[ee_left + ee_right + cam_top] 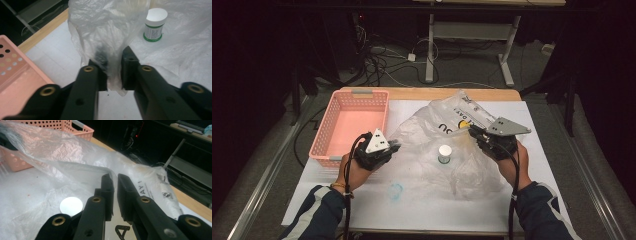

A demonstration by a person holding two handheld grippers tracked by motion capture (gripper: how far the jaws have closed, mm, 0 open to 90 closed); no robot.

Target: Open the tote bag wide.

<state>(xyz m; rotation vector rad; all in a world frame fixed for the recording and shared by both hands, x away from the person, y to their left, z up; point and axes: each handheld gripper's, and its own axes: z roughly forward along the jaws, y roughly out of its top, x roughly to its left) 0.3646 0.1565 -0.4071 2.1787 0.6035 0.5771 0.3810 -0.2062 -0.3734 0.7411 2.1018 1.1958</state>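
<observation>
While my left tongs (113,72) pinch one edge of the bag (447,150), my right tongs (115,192) pinch the far edge. Its mouth stretches between them on the counter (422,205). I think the bottle (444,153) sits under it, about midway.

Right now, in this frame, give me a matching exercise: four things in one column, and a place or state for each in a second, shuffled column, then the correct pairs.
Things:
1. plastic bag
2. small bottle
3. pink basket
4. left gripper

Places or states:
A. stands upright with a white cap and a green-edged label
B. sits at the table's left edge, nothing visible inside
C. clear and crumpled, spread over the middle of the table
D. black jaws closed on a bunched fold of plastic

Pairs: 1-C, 2-A, 3-B, 4-D
</observation>
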